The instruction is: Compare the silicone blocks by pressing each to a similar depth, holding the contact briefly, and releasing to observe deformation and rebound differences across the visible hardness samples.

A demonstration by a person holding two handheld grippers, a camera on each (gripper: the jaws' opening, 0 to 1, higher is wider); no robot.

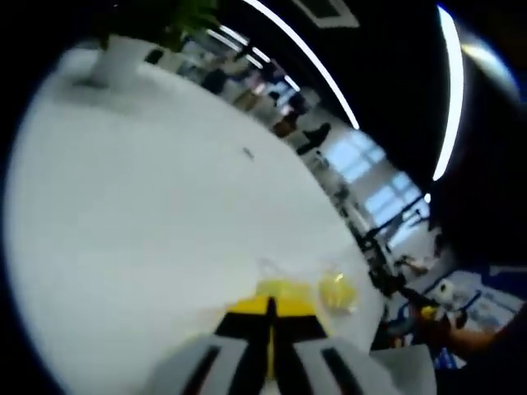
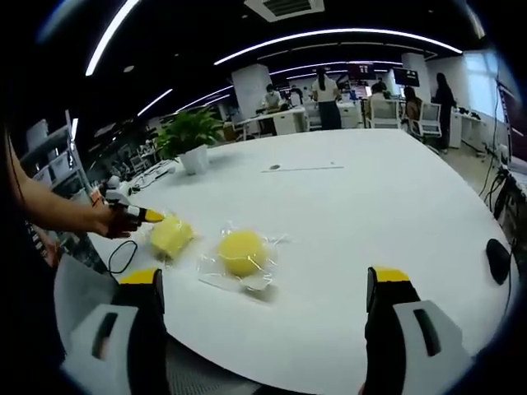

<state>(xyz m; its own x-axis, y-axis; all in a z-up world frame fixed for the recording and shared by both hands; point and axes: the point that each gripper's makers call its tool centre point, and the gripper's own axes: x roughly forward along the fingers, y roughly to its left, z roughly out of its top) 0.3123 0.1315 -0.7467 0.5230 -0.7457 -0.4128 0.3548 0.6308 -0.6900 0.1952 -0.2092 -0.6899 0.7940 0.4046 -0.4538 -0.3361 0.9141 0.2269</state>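
Yellow silicone blocks lie on the large white table (image 2: 346, 214): a squarish one (image 2: 170, 236) at its near-left edge and, just beside it, a round one (image 2: 242, 252) in clear plastic wrap. The left gripper (image 2: 148, 215) touches the squarish block with jaws pressed together, its yellow tips (image 1: 272, 306) meeting at the sample, so the first press seems under way. The right gripper (image 2: 265, 288) hangs spread wide, apart from the round block, which looks unpressed; its hold and release remain, as does the comparison.
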